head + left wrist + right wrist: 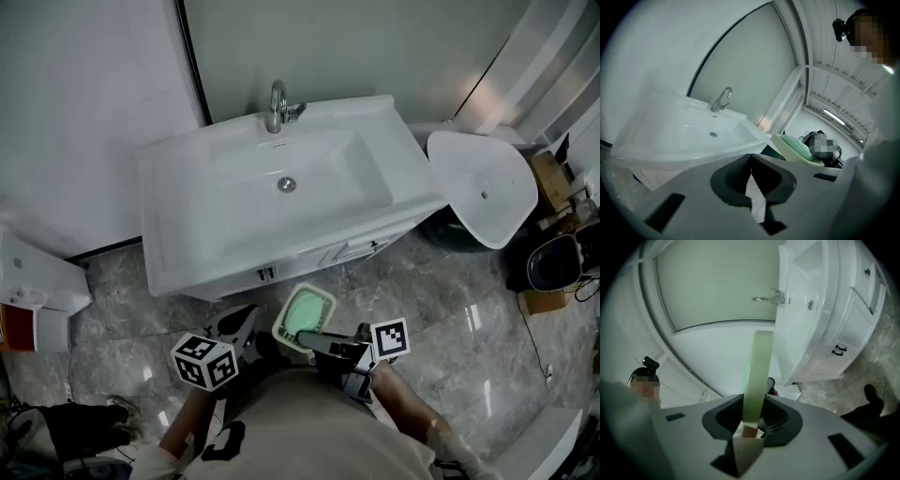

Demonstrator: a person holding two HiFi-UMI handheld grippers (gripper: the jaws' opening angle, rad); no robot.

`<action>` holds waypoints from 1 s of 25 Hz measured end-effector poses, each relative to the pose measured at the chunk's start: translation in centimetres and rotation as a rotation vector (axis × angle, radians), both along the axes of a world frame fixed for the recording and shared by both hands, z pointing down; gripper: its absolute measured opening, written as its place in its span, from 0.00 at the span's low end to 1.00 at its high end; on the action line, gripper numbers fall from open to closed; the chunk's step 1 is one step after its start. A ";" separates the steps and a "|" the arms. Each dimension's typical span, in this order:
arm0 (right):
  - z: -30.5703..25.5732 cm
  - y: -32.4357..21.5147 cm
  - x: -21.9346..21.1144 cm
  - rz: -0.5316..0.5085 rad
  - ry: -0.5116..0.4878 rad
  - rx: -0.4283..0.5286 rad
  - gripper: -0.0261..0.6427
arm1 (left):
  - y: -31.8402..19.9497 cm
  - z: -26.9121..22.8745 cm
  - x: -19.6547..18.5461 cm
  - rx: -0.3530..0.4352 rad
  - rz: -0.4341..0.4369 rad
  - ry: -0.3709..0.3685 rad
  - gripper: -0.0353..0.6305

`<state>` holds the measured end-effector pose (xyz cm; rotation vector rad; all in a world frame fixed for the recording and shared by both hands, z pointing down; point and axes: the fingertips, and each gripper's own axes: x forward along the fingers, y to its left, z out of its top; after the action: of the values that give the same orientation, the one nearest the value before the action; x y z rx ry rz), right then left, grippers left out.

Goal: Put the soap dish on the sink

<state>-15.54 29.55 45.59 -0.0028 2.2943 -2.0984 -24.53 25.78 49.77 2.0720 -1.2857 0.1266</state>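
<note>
Gripping the soap dish (757,376) by one rim, the right gripper (752,423) has its dark padded jaws narrowed onto the thin edge; the dish stands edge-on between them as a pale green strip.

- Right gripper (314,339): grey moulded body with a cube of black-and-white square markers.
- Soap dish (305,314): cream, a rounded rectangle with a smooth raised rim and a mint-green slab or insert inside. It is held in the air just in front of the sink's front edge, over the floor, not touching the sink.
- Left gripper (750,183): jaws closed together, nothing between them. Same grey body and marker cube. It sits just left of the dish (797,149).
- Left gripper (239,323): apart from the dish.
- Sink (187,159): glossy white with a rectangular bowl, flat broad rim and round metal drain (287,185).
- Tap (277,106): curved chrome, at the middle of the back edge.
- Cabinet handles (267,274): small, dark, on white doors under the front edge.
- Floor (450,319): polished grey marble-pattern tile.
- Loose basin (483,187): white, rounded, right of the sink.
</note>
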 end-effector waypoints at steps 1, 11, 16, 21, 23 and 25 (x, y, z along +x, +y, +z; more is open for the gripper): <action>-0.1 0.3 1.2 0.000 0.001 0.004 0.21 | 0.2 -0.1 1.4 0.001 0.002 0.006 0.08; -0.8 3.6 12.0 -0.008 0.004 0.054 0.21 | 2.6 -0.9 14.0 0.001 0.046 0.024 0.08; -0.4 5.0 16.0 0.003 -0.006 0.053 0.22 | 4.0 -0.8 18.2 -0.003 0.047 0.020 0.08; 0.0 6.9 17.9 -0.024 -0.030 0.036 0.21 | 5.7 -0.4 20.3 -0.021 0.030 0.010 0.08; -0.4 7.4 18.1 -0.036 -0.038 0.043 0.21 | 6.0 -0.6 20.7 -0.028 0.030 0.007 0.08; -0.7 7.6 18.1 -0.037 -0.044 0.054 0.21 | 5.8 -0.9 21.0 -0.027 0.036 0.003 0.08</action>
<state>2.60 37.16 44.94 0.0860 2.3428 -2.0310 -3.54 31.62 48.82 2.0724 -1.2390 0.1560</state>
